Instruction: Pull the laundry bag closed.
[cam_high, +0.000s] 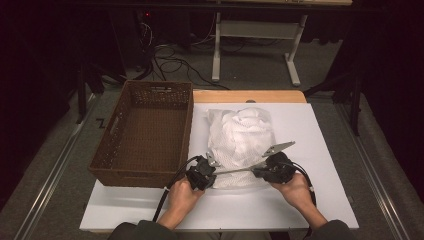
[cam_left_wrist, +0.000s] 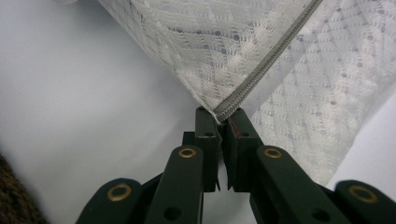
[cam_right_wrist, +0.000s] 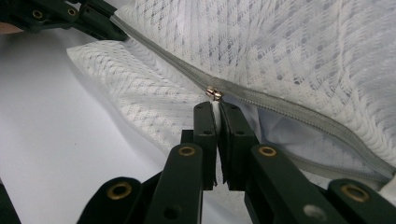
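A white mesh zip bag lies stuffed on the white board. In the left gripper view, my left gripper is shut on the bag's corner, right at the end of the grey zipper. My right gripper is shut on the tab of the small metal zipper pull. Beyond the pull the two zipper tapes part and the bag's inside shows. From above, the left gripper and right gripper face each other along the bag's near edge. The left gripper also appears far off in the right gripper view.
A brown wicker basket stands on the left of the board, touching the bag's side, with nothing inside. A wooden tabletop edge shows behind the board. Beyond it are a dark floor, cables and a white desk frame.
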